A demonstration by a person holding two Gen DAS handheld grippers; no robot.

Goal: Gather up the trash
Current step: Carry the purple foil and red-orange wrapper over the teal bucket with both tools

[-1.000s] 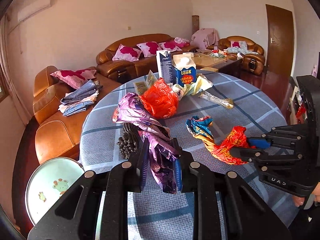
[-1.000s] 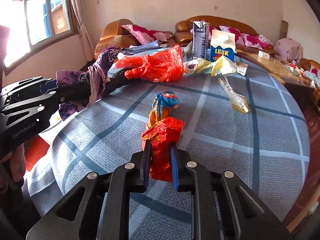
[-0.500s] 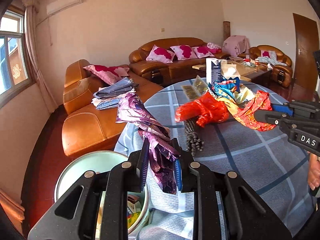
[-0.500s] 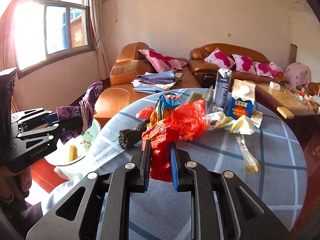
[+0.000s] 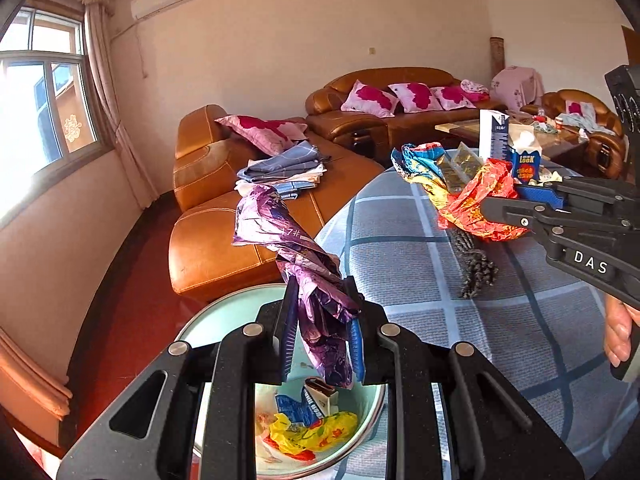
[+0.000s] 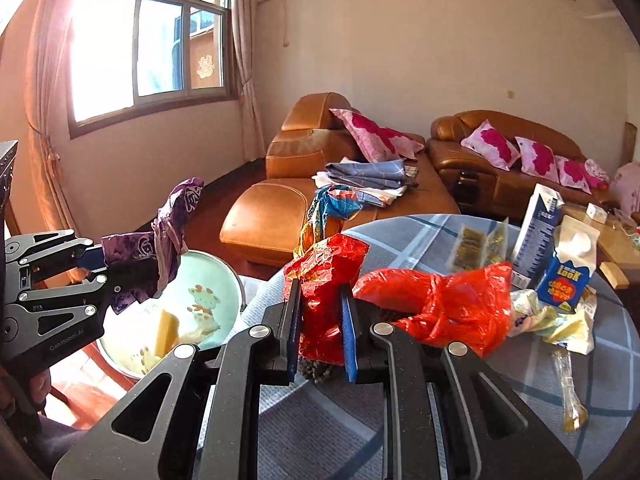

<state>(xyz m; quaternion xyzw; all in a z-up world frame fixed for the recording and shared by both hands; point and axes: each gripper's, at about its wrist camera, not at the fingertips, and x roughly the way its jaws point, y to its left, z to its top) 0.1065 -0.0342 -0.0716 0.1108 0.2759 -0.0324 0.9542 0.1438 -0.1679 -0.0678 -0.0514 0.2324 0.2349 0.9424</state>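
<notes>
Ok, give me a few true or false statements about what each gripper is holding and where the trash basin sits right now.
1. The left gripper is clamped on a purple wrapper. True.
2. The right gripper is empty. False: its jaws are shut on a red wrapper.
3. The basin stands on the table. False: it sits lower, beside the table's edge.
4. The basin already holds trash, including a yellow wrapper. True.
5. The blue carton lies flat. False: it stands upright on the table.
</notes>
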